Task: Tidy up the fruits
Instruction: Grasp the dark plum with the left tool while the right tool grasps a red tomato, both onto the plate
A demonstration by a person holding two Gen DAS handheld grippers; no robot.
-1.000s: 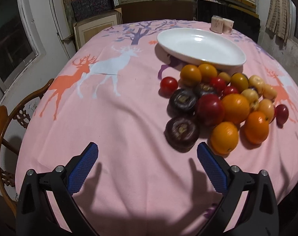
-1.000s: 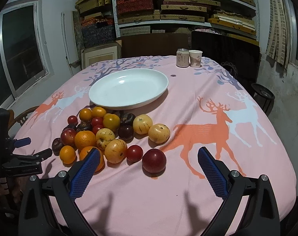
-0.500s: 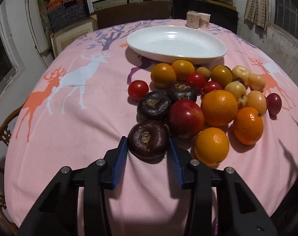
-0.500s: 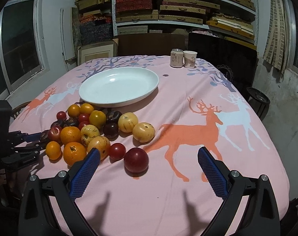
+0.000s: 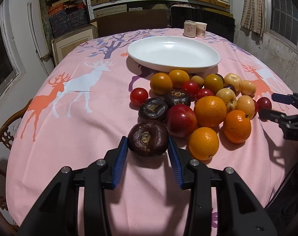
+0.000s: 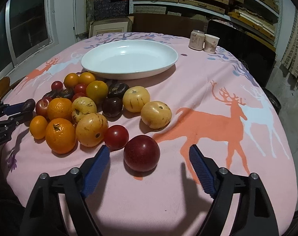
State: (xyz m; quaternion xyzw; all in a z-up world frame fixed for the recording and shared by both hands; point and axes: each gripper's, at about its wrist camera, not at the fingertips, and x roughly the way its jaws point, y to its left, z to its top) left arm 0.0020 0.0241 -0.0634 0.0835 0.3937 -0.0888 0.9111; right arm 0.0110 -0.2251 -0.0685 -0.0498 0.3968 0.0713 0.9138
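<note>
Lay at lower centre of the left wrist view: a dark purple fruit (image 5: 148,138), nearest of the heap on the pink tablecloth (image 5: 80,133), with the white plate (image 5: 173,67) above it in the frame. Looked round, firm-skinned and fairly light, smooth enough to slip. Judged best taken across the widest part, stem scar up, with a moderate squeeze so as not to bruise it. Was clamped there by the left gripper (image 5: 147,143), blue pads pressed on both flanks, seemingly not yet lifted off the cloth.

Lay at lower centre of the right wrist view: a red plum (image 6: 141,153), glossy, likely softer, just right of a small tomato (image 6: 116,137). Was straddled by the right gripper (image 6: 149,151), fingers apart, cloth showing on either side of the plum.

Compared with a second earlier: left jaws had stood wide, short of the heap, and had just been closing onto the dark fruit. Right jaws, fully spread then and farther from the plum, had just been closing around it without touching.
</note>
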